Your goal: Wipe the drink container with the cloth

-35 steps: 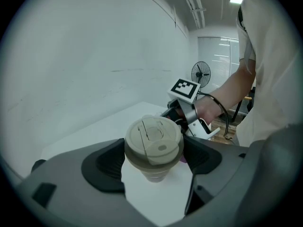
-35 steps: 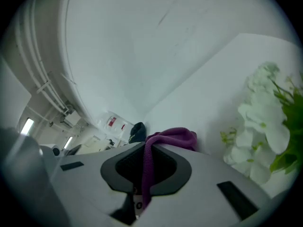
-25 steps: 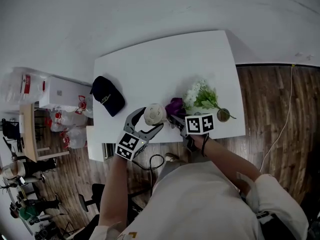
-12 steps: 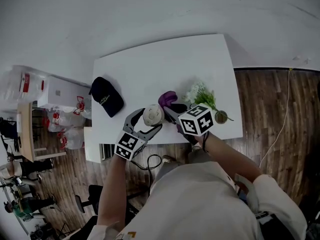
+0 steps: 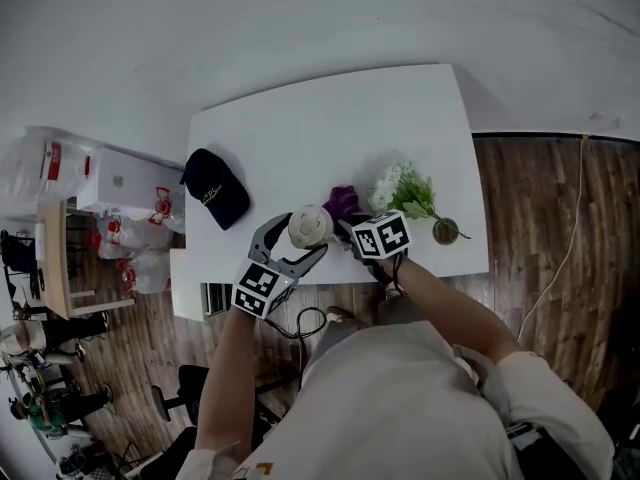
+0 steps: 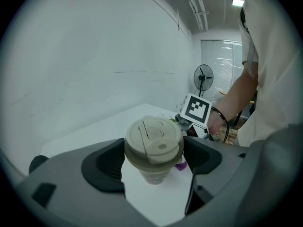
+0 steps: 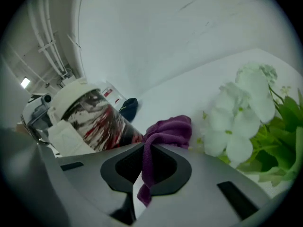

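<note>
The drink container [image 5: 309, 226] is a cup with a cream lid and a red, black and white patterned side [image 7: 92, 117]. It stands near the front edge of the white table [image 5: 330, 118]. My left gripper [image 5: 300, 236] is shut on it, one jaw pressing each side of the lid [image 6: 154, 141]. The right gripper [image 5: 350, 230] is shut on a purple cloth [image 7: 165, 134], which bunches up beyond the jaws and hangs below them. In the head view the cloth [image 5: 343, 203] lies just right of the cup; whether it touches the cup cannot be told.
A black cap [image 5: 215, 190] lies at the table's left. White flowers with green leaves [image 5: 405, 193] lie right of the cloth, close to the right gripper, with a small round object [image 5: 445, 231] beyond them. The table's front edge runs just below both grippers.
The right gripper with the cloth rose and swung left past the cup half a second ago, then came back down beside it. The left gripper and the cup stayed put.
</note>
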Demonstrator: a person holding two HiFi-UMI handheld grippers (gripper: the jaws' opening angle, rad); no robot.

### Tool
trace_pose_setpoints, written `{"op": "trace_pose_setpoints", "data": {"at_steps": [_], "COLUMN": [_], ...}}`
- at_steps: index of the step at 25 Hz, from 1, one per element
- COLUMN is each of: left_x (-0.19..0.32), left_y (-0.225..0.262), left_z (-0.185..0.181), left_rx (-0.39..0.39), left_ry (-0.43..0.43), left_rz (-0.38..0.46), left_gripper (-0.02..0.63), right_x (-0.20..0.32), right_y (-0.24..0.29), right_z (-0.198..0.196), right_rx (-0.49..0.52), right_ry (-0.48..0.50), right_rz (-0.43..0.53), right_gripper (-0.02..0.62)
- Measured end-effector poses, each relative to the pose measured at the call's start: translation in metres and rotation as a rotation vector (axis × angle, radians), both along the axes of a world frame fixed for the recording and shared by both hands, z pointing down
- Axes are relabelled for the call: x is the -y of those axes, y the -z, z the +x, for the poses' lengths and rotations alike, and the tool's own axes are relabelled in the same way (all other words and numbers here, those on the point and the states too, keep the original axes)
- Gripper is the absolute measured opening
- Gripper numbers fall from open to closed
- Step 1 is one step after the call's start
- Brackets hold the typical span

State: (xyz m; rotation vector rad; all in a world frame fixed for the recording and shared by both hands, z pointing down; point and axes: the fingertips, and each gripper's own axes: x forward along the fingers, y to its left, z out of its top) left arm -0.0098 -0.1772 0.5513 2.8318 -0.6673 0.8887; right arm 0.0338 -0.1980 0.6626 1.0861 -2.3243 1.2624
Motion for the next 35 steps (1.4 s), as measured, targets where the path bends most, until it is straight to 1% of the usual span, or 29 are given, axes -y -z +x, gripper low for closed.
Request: {"op": "trace_pose_setpoints", "data": {"at_steps": [2,4,7,11,14,17,21,24,27,32,33,34,35], "left_x": [0.000,0.000,-0.001,-0.001,0.000,-0.004,-0.007,-0.003,-0.003,-0.001,-0.001,-0.001,0.000], "left_y": [0.000,-0.001,-0.001,0.000,0.000,-0.001,0.005,0.023,0.042,0.071,0.078,0.087,0.098], "left_z": [-0.001,-0.001,-0.001,-0.001,-0.002,0.001,-0.002,-0.006,-0.014,-0.036,-0.041,-0.047,-0.052], "left_rx": [-0.001,-0.004,-0.010,-0.028,-0.047,-0.082,-0.115,-0.145,-0.159,-0.163,-0.171,-0.187,-0.210], "left_ry": [0.001,0.001,0.001,0.011,0.033,0.053,0.075,0.077,0.065,0.050,0.054,0.065,0.081], "left_rz": [-0.001,-0.002,0.000,0.005,0.003,-0.016,-0.040,-0.006,0.031,0.071,0.078,0.087,0.098], "left_gripper": [0.402,0.402,0.402,0.403,0.403,0.403,0.405,0.403,0.403,0.399,0.389,0.361,0.314], "right_x": [-0.013,-0.023,-0.034,-0.036,-0.030,-0.022,-0.015,-0.010,-0.012,-0.018,-0.021,-0.024,-0.027], "right_y": [-0.001,0.011,0.041,0.087,0.109,0.130,0.175,0.215,0.256,0.323,0.335,0.346,0.357], "right_z": [-0.002,-0.007,-0.012,-0.011,-0.002,0.014,0.029,0.037,0.040,0.027,0.022,0.017,0.012], "right_rx": [-0.002,0.011,0.030,0.061,0.040,0.009,-0.015,-0.032,-0.039,-0.039,-0.039,-0.036,-0.034], "right_ry": [0.022,0.056,0.109,0.125,0.107,0.057,0.003,-0.017,-0.033,-0.048,-0.046,-0.042,-0.036], "right_rz": [-0.005,0.028,0.115,0.225,0.267,0.294,0.369,0.446,0.521,0.654,0.681,0.706,0.730], "right_gripper": [0.052,0.052,0.052,0.052,0.054,0.054,0.052,0.054,0.054,0.054,0.054,0.054,0.054]}}
